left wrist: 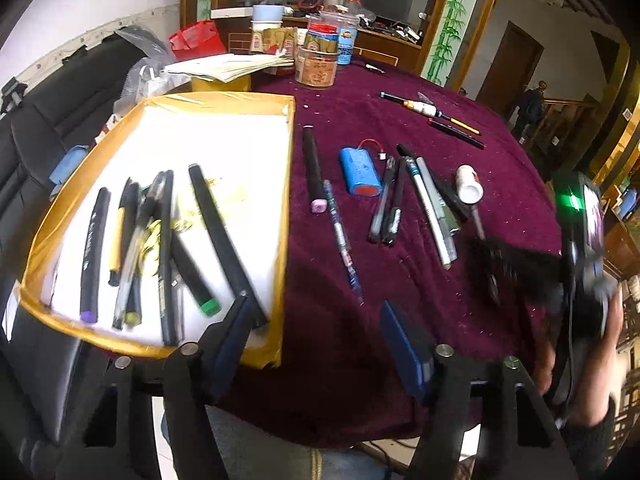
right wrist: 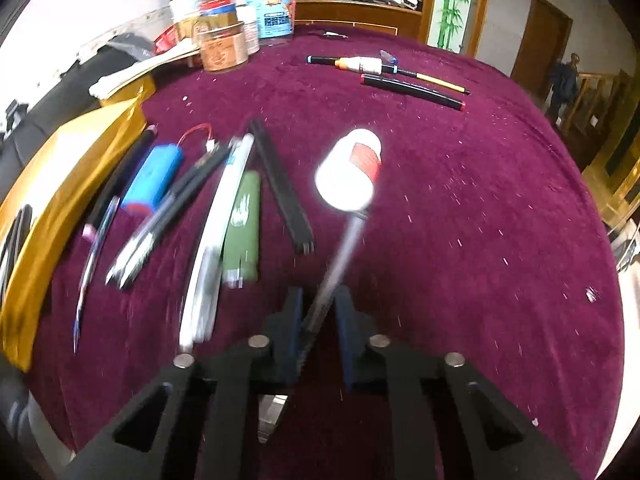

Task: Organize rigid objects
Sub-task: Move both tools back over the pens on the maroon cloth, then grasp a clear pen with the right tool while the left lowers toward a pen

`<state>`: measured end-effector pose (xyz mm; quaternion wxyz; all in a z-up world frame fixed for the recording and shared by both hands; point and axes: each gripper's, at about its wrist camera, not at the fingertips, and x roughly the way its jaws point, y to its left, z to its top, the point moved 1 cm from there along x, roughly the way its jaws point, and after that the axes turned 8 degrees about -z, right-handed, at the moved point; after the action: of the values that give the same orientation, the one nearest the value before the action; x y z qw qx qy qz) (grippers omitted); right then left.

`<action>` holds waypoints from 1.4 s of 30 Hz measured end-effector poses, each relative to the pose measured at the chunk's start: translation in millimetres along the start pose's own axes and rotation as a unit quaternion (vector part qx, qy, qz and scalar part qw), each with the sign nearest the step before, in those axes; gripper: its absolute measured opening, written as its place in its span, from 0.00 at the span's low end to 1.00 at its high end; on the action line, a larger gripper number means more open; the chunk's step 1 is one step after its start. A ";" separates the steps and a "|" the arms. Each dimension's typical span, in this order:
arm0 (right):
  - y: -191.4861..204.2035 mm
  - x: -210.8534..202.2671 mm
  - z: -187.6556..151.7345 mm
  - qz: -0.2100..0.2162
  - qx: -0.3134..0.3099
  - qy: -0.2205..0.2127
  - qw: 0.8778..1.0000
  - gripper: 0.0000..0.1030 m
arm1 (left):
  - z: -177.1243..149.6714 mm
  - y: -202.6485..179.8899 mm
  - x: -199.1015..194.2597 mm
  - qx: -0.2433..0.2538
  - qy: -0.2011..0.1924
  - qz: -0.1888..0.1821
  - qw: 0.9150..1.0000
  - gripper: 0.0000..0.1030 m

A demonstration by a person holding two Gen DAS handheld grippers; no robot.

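Note:
A gold-rimmed white tray at the left holds several pens and markers. My left gripper is open and empty above the tray's near right corner. On the maroon cloth lie a blue battery pack, loose pens and a small white bottle. My right gripper is closed around a thin grey pen, whose far end reaches the white bottle. The right gripper also shows in the left wrist view, blurred.
Jars, a paper stack and a red bag crowd the table's far left. Three pens and a glue stick lie at the far side. A black chair stands left of the tray.

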<state>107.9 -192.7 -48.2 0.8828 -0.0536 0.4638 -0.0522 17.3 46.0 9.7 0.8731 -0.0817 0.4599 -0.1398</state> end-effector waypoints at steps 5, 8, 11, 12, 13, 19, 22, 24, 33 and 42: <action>-5.8 -17.5 -28.1 0.010 -0.003 -0.022 1.000 0.08 | 26.8 -18.7 25.5 0.049 0.014 0.040 0.998 0.67; -12.4 -20.7 -36.6 0.032 0.013 -0.038 0.999 0.08 | 42.1 -20.7 48.0 0.062 0.027 0.074 0.995 0.60; -22.1 -18.9 -36.3 0.066 0.037 -0.035 0.996 0.08 | 51.2 -20.4 52.9 0.065 0.040 0.087 0.993 0.50; -24.4 -18.3 -36.0 0.075 0.043 -0.034 0.996 0.08 | 51.8 -19.7 49.3 0.059 0.038 0.082 0.994 0.50; -25.7 -17.8 -35.8 0.083 0.046 -0.034 0.995 0.08 | 51.1 -19.9 44.8 0.054 0.033 0.076 0.995 0.50; -20.4 -20.3 -36.3 0.100 0.039 -0.036 0.994 0.08 | 43.2 -35.2 52.6 0.074 0.047 0.055 0.995 0.50; -19.4 -21.6 -37.3 0.103 0.037 -0.038 0.993 0.08 | 45.1 -28.5 74.4 0.062 0.080 0.036 0.994 0.50; -19.6 -21.8 -37.3 0.105 0.038 -0.038 0.993 0.08 | 46.5 -26.0 78.6 0.063 0.078 0.042 0.994 0.40; -19.8 -21.5 -36.8 0.107 0.034 -0.038 0.993 0.08 | 46.8 -21.5 78.2 0.092 0.082 0.044 0.991 0.33; -18.9 -21.9 -37.3 0.107 0.033 -0.039 0.993 0.08 | 44.2 -21.6 71.3 0.064 0.073 0.020 0.995 0.56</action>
<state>64.0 -210.0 -48.7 0.9018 0.0236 0.4305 0.0287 88.6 3.4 -15.1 0.8431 -0.0059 0.5141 -0.1575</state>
